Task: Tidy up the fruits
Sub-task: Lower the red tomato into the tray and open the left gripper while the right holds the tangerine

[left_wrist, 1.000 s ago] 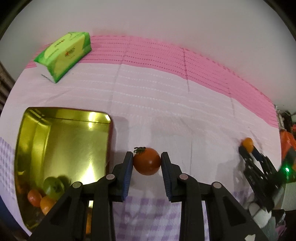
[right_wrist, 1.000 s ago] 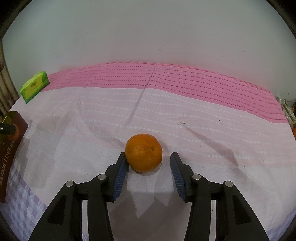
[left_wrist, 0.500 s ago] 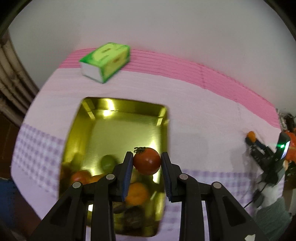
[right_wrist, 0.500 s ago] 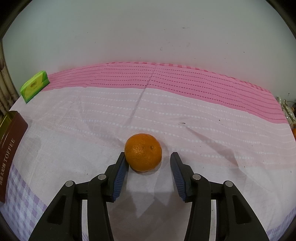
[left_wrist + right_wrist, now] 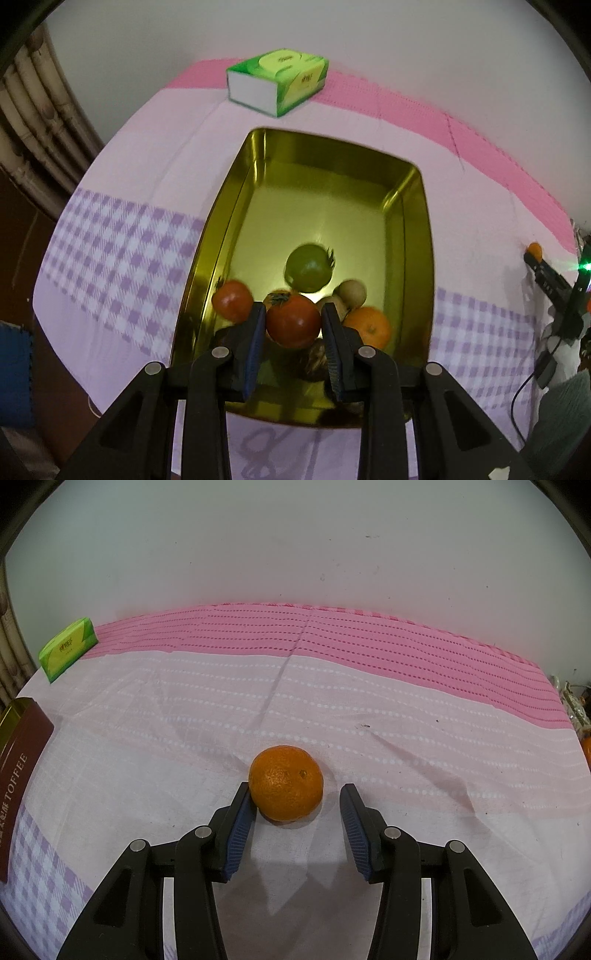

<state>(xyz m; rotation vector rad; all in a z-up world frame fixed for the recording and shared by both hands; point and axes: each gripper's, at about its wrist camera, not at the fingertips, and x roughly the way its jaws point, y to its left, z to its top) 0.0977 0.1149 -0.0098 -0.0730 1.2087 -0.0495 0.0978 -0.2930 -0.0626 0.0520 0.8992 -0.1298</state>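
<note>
My left gripper (image 5: 293, 325) is shut on a red tomato (image 5: 293, 322) and hangs over the near end of a gold tin (image 5: 236, 221). In the tin lie a green tomato (image 5: 308, 267), another red tomato (image 5: 232, 300), an orange (image 5: 369, 328), a pale round fruit (image 5: 352, 293) and some darker fruit hidden under my fingers. In the right wrist view an orange (image 5: 285, 782) rests on the cloth between the tips of my right gripper (image 5: 295, 801). Its left pad touches the orange; the right pad stands clear of it, so the gripper is open.
A green tissue box (image 5: 277, 81) sits behind the tin, near the wall; it also shows at far left as the tissue box (image 5: 68, 648). The tin's brown outer side (image 5: 18, 771) is at the left edge. My right gripper (image 5: 546, 273) shows at the right of the left wrist view.
My left gripper has carried the red tomato leftward from the bare cloth to above the tin. The right gripper and its orange have not moved.
</note>
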